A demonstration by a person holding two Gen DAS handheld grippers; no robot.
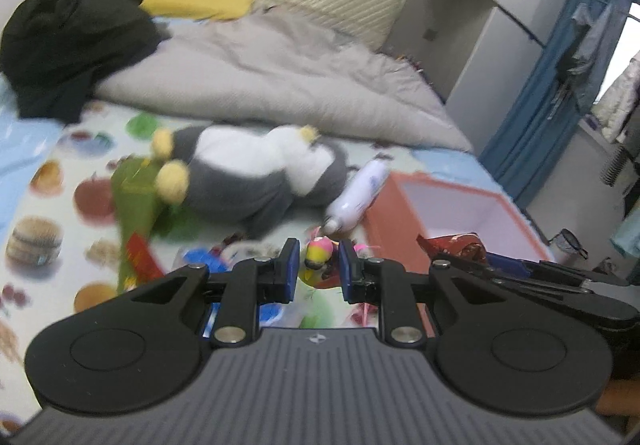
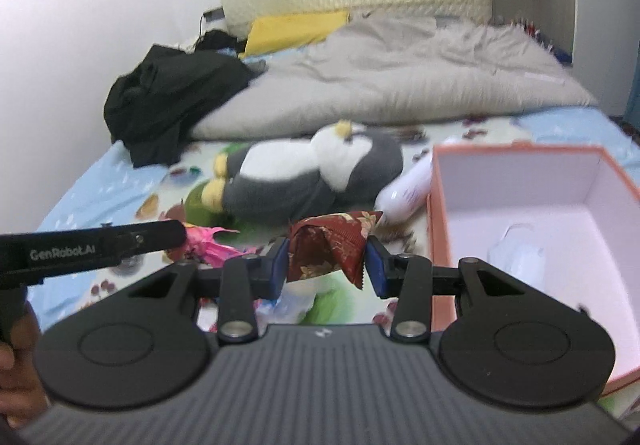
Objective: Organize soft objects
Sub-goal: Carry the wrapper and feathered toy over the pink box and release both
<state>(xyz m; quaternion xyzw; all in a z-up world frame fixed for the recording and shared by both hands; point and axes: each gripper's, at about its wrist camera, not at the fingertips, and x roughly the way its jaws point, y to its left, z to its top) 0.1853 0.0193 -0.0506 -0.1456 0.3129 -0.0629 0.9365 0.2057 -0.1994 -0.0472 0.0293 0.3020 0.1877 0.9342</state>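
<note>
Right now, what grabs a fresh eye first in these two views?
The big grey-and-white penguin plush lying mid-bed, a white bottle beside it. Then the right gripper clamping a dark red patterned pouch just left of the open orange box. The left gripper holds a small yellow-and-pink toy.

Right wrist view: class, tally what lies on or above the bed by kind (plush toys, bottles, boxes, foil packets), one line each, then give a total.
Plush toys: 1, the plush penguin
Bottles: 1, the white bottle
Boxes: 1, the open box
Foil packets: 1, the red patterned packet
Total: 4
</note>
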